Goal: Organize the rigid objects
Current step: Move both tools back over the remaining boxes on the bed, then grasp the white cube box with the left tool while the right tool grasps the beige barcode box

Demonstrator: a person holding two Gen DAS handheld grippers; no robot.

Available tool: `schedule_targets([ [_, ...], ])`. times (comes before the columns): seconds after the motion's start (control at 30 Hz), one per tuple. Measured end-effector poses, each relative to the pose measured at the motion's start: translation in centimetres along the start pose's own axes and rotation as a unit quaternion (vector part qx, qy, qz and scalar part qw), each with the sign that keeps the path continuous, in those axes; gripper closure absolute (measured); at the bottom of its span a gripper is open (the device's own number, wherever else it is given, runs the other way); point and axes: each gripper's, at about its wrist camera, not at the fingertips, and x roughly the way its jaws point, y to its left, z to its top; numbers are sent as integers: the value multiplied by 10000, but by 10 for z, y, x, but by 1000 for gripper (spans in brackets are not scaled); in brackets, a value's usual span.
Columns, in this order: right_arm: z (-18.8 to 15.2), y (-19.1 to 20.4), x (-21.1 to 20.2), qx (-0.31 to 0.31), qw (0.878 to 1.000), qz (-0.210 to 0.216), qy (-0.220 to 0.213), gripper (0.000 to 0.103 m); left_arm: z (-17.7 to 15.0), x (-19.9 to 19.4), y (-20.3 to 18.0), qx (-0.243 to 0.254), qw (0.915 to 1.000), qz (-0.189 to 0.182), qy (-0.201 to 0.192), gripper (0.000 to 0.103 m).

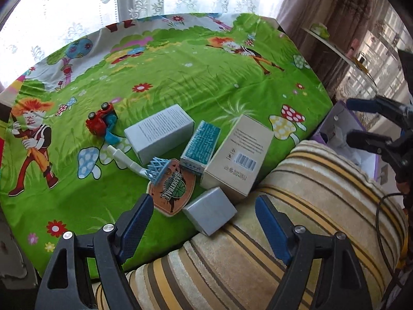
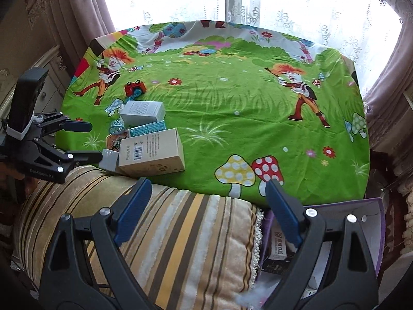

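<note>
Two hand-held grippers are in play, and neither holds anything. Your left hand-held gripper (image 1: 204, 222) stands with its jaws well apart, nothing between the pads, low in the left wrist view. Your right hand-held gripper (image 2: 209, 206) is likewise spread wide and empty, hanging over the striped cushion (image 2: 165, 222) at the bottom of its own view.

Just ahead of the left fingers lies the small grey box (image 1: 209, 214), at the near edge of the bench (image 1: 206, 77), touching the cushion. It sits skewed, one corner toward you, partly within the line of the jaws. Behind it, toward the middle of the frame, are the basketball badge (image 1: 171, 190), the tall beige box (image 1: 238, 155) with its long axis running up and away, the teal box (image 1: 200, 146), the white box (image 1: 160, 131) and the red toy car (image 1: 100, 121).

The cluster lies at the left of the right wrist view, well apart from the right jaws; the left hand is plainly nearer. The purple carton (image 2: 371, 206), lower right of that view, looks the likely receptacle, and it sits beside your right hand.

Judgement: the grey box calls for a slight turn of the wrist to square the pads on its flat faces.
</note>
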Motion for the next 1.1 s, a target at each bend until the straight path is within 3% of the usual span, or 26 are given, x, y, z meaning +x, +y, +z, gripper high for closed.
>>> schedule_targets([
  [0.37,10,32,36,-522,9973,298,429,12,-2,26,-1,-20,9993,-11,386,21],
  [0.53,13,39,49,-606,9956,448,566,12,-1,37,-3,35,9984,0,570,36],
  [0.6,14,43,54,-644,9947,507,622,12,-2,41,-2,3,9980,-33,635,47],
  [0.9,21,62,76,-871,9898,722,869,12,-10,28,0,-142,9987,-113,480,48],
  [1.1,28,71,91,-951,9887,664,953,4,-23,9,9,-422,9986,-198,245,48],
])
